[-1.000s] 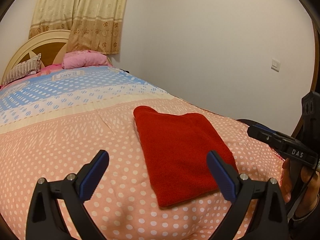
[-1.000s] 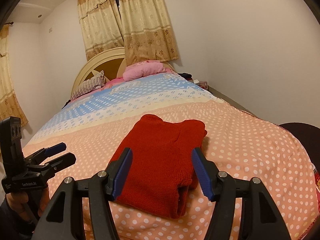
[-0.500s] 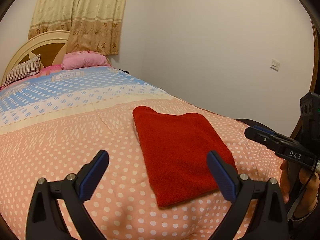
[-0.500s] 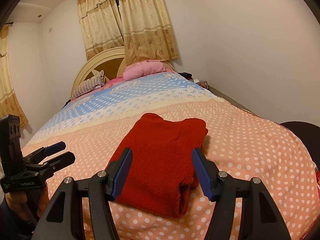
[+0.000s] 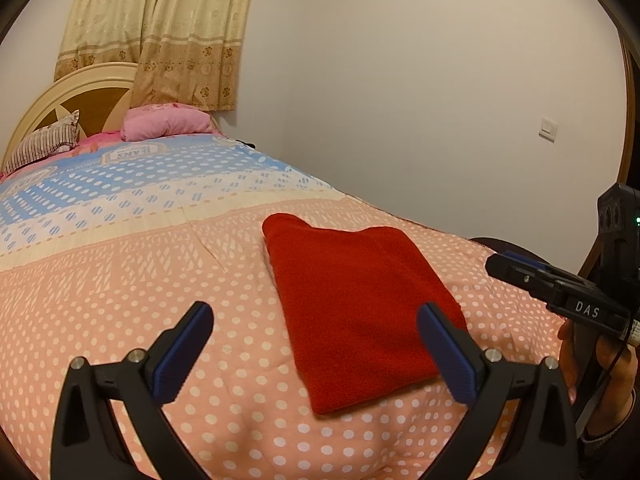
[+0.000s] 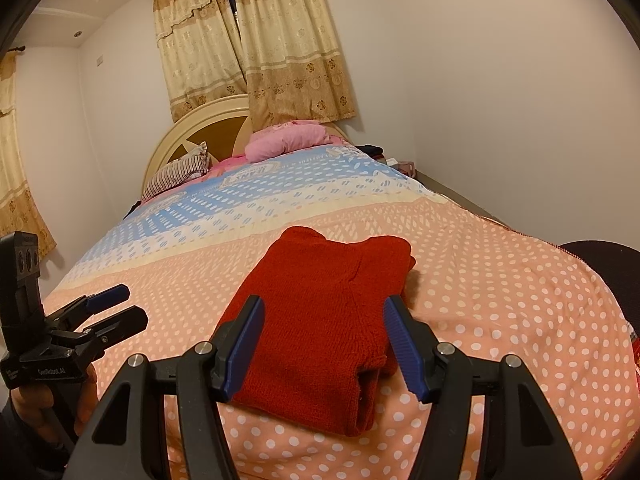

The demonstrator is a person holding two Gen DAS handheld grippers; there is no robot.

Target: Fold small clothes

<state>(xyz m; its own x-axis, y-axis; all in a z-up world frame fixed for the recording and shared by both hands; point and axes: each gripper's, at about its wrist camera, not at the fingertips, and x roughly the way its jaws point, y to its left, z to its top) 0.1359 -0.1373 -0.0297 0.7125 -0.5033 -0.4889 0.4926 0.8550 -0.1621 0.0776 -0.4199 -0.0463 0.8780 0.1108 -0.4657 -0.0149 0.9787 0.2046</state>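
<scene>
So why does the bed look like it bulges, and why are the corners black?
Fisheye distortion: in both wrist views the bedspread domes and black lens edges fill the corners. The left view bends the wall edge at right. Warm, even indoor light; soft shadow beside the red garment in the right view. Both stay sharp, without glare.

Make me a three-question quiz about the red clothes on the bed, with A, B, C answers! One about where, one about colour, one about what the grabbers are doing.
1. Where does the red garment lie?
A. on the peach dotted part of the bedspread
B. on the pink pillow
C. on the floor

2. What colour are the gripper pads?
A. green
B. blue
C. yellow

3. What are the left gripper and right gripper doing?
A. both squeezing the garment
B. one lifting it
C. both open, holding nothing

Answers: 1 A, white dots show all round it; 2 B, the inner pads are blue; 3 C, wide gaps show between the fingers.
</scene>
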